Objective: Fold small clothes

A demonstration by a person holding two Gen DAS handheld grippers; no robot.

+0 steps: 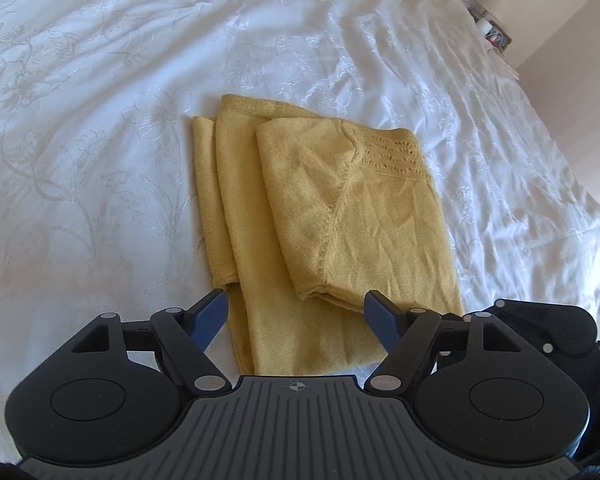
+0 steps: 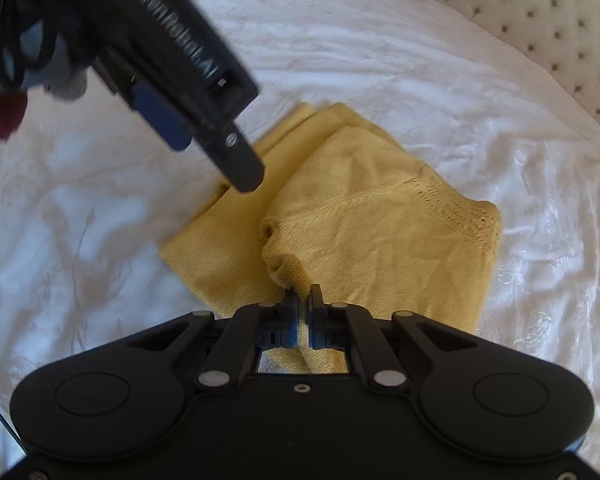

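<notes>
A yellow knit garment (image 1: 320,216) lies folded lengthwise on the white bedspread (image 1: 100,160), one sleeve laid over its body. My left gripper (image 1: 296,312) is open and empty, its blue fingers either side of the garment's near end, just above it. In the right wrist view the same garment (image 2: 380,240) lies ahead. My right gripper (image 2: 304,300) is shut on the garment's near edge, with cloth bunched between the fingers. The left gripper (image 2: 204,120) shows there too, hovering over the garment's left side.
The bedspread (image 2: 380,60) is embroidered and wrinkled. A tufted cream headboard (image 2: 540,32) stands at the right. A bedside stand with small items (image 1: 496,32) is at the far right corner, by a beige wall.
</notes>
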